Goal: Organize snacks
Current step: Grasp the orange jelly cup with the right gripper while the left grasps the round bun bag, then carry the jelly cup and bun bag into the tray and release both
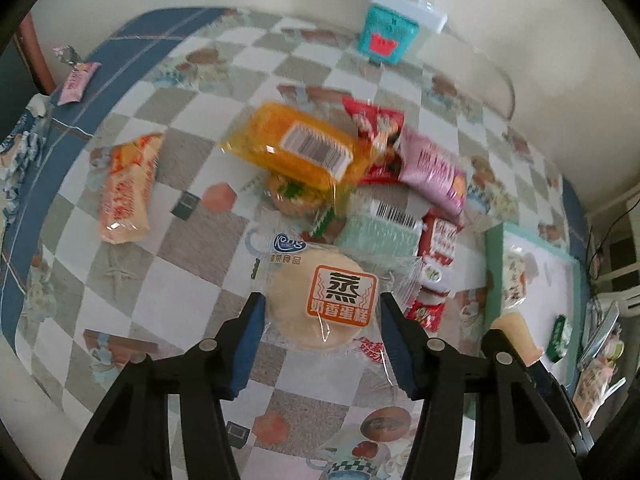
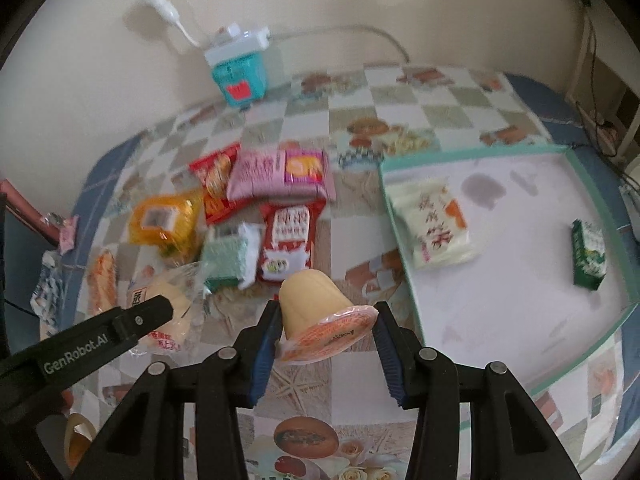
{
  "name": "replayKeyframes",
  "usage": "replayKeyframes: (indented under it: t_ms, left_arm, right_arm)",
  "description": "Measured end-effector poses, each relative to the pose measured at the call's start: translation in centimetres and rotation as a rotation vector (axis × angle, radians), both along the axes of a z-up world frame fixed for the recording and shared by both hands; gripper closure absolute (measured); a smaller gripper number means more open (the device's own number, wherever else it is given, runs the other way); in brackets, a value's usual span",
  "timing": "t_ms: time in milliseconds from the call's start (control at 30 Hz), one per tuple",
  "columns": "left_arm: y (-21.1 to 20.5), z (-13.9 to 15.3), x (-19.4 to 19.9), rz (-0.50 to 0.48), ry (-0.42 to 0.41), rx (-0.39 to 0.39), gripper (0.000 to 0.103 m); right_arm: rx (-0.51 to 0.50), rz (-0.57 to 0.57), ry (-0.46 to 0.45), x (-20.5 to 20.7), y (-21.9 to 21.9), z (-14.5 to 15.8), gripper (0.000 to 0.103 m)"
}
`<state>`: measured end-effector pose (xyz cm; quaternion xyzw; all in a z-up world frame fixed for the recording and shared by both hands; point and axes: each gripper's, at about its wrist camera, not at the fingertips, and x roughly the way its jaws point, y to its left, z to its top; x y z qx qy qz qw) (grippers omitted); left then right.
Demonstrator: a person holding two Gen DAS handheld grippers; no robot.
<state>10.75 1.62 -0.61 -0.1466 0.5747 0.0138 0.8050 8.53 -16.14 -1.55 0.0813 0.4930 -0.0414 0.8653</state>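
Observation:
My left gripper [image 1: 322, 332] is shut on a round steamed cake [image 1: 324, 304] in a clear wrapper with an orange label, a blue pad pressing on each side. The cake hangs just above the checked tablecloth. In the right wrist view my right gripper [image 2: 326, 344] is shut on a beige pudding cup [image 2: 316, 308], which lies tilted with its orange lid toward the camera. The cup sits a little left of the teal-rimmed white tray [image 2: 520, 280]. That tray holds a white snack packet [image 2: 436, 224] and a small green packet [image 2: 588, 256].
A heap of snacks lies mid-table: an orange packet [image 1: 296, 144], a pink packet [image 1: 436, 172], a green-white packet [image 1: 380, 232], and red packets [image 1: 438, 248]. A long orange-white packet [image 1: 124, 188] lies apart at the left. A teal box [image 1: 386, 34] stands against the wall.

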Motion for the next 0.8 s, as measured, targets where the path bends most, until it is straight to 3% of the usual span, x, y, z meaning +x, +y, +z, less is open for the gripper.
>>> replayKeyframes:
  t_ms: [367, 800]
  left_arm:
    - [-0.4, 4.2, -1.3, 0.016, -0.122, 0.01, 0.045]
    - [-7.5, 5.7, -2.6, -0.128, -0.162, 0.038, 0.045]
  right_arm:
    - [-0.005, -0.08, -0.131, -1.4, -2.7, 4.6, 0.054]
    - [0.047, -0.334, -0.142, -3.6, -13.0, 5.1, 0.054]
